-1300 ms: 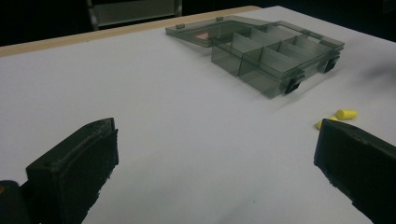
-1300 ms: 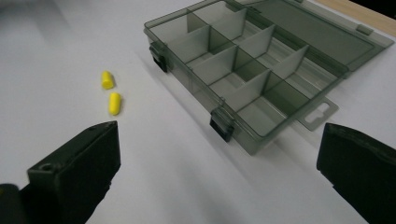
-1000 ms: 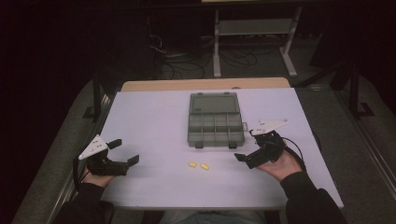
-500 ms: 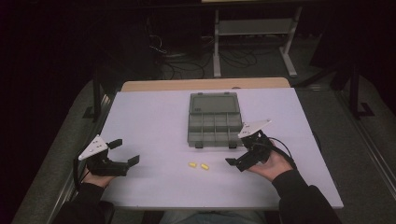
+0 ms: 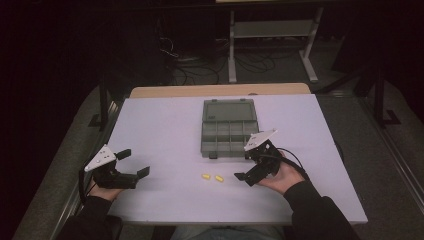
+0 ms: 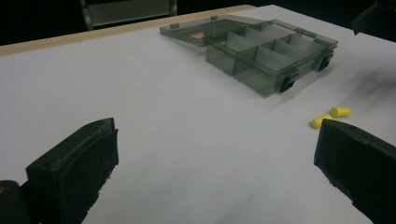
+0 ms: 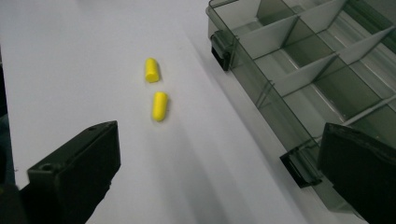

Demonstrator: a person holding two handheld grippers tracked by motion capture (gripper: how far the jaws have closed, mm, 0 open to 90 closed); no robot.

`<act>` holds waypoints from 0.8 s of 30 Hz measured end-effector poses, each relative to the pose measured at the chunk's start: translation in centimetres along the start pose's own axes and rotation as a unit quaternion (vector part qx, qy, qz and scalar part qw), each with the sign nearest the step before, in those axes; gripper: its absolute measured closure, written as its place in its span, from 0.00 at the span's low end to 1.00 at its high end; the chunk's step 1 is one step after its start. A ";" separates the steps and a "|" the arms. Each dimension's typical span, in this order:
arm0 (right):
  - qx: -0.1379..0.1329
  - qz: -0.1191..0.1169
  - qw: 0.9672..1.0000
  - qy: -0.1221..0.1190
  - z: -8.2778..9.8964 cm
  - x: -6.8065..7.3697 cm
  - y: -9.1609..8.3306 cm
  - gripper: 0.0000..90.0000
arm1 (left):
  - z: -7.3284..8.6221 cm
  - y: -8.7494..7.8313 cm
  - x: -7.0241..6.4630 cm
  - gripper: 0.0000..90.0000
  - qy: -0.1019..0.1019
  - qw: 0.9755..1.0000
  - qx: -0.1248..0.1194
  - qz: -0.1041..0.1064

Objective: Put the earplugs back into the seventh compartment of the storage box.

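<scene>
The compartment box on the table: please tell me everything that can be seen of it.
The compartment box is a shallow tray of smoky grey, see-through plastic. Thin dividers split it into several rectangular compartments, all of which look empty. Its hinged lid is open and lies back flat on the white table, on the far side. Two dark latches sit on the near wall. It rests flat near the table's middle, touched by nothing else; two yellow earplugs lie apart in front of it.

In the right gripper view the organiser box [image 7: 317,70] runs off the top and right edges. In the left gripper view one earplug [image 6: 320,121] is partly behind a jaw.
</scene>
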State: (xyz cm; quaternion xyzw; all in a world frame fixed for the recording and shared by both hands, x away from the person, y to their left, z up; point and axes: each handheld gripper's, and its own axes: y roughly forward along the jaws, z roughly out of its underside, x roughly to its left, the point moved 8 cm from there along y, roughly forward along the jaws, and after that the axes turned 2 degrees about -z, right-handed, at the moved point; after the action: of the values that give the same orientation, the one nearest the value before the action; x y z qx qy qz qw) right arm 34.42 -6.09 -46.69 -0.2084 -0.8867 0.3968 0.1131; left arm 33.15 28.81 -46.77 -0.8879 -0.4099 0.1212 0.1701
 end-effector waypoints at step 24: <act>0.048 -0.031 0.998 -0.036 -1.0 1.9 3.2 0.00 | 0.0 0.0 0.0 0.00 0.000 1.000 0.001 0.003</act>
State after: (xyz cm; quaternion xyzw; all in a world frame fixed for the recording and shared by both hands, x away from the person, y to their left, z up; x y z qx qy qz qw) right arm 34.03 -2.66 -48.36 -0.1604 -0.8763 0.4424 0.1035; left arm 33.12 28.76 -46.81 -0.8888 -0.4072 0.1225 0.1707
